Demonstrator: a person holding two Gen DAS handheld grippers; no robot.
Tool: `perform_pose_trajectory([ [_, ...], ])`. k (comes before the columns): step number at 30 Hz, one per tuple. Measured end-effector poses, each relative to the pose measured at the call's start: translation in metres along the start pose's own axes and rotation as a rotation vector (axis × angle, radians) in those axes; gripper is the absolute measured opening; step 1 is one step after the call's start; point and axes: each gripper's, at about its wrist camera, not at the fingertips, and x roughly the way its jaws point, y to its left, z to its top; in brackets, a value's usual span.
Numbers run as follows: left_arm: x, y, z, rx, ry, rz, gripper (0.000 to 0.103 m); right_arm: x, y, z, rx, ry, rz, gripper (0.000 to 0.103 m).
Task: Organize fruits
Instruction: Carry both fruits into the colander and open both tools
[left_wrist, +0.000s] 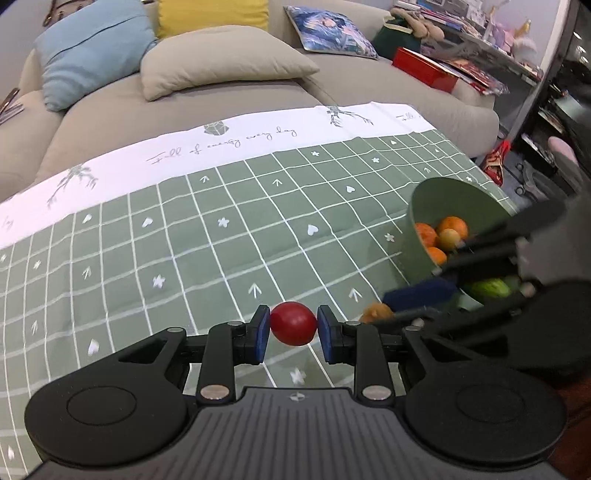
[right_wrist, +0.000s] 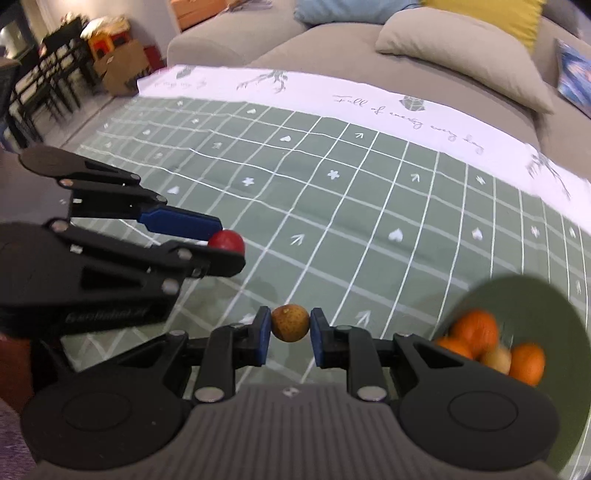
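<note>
My left gripper (left_wrist: 293, 325) is shut on a small red fruit (left_wrist: 293, 323) and holds it above the green checked tablecloth (left_wrist: 221, 243). It also shows at the left of the right wrist view (right_wrist: 225, 240) with the red fruit (right_wrist: 226, 240). My right gripper (right_wrist: 290, 325) is shut on a small brownish-yellow fruit (right_wrist: 290, 322); in the left wrist view it (left_wrist: 384, 310) reaches in from the right beside the bowl. A green bowl (left_wrist: 424, 229) holds several oranges (left_wrist: 452, 226), a pale round fruit (left_wrist: 448, 238) and a green fruit (left_wrist: 489, 288). The bowl (right_wrist: 535, 295) is at the lower right of the right wrist view.
A beige sofa (left_wrist: 221, 110) with blue (left_wrist: 92, 51), yellow (left_wrist: 212, 14) and beige cushions (left_wrist: 221, 59) lies past the cloth's white border. A red box (left_wrist: 424, 70) and cluttered shelves stand at the far right. Dark chairs (right_wrist: 48, 85) and cardboard boxes stand at the far left.
</note>
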Motion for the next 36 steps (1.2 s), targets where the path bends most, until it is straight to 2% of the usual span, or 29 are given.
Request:
perform_pose_trajectory([
  [6, -0.029, -0.010, -0.019, -0.081, -0.010, -0.030, 0.030, -0.040, 0.018, -0.043, 0.103, -0.076, -0.021, 0.018],
  [13, -0.049, -0.027, -0.034, -0.146, -0.032, -0.042, 0.030, -0.071, 0.021, -0.093, 0.253, -0.153, -0.062, 0.018],
  [22, -0.064, -0.080, -0.036, -0.119, -0.095, -0.084, 0.030, -0.113, 0.005, -0.140, 0.412, -0.290, -0.204, 0.018],
  [30, -0.034, -0.107, -0.016, -0.104, -0.052, -0.154, 0.030, -0.122, -0.012, -0.145, 0.451, -0.344, -0.246, 0.018],
  [36, -0.011, -0.120, 0.006, -0.085, -0.027, -0.170, 0.030, -0.124, -0.036, -0.146, 0.464, -0.355, -0.267, 0.018],
])
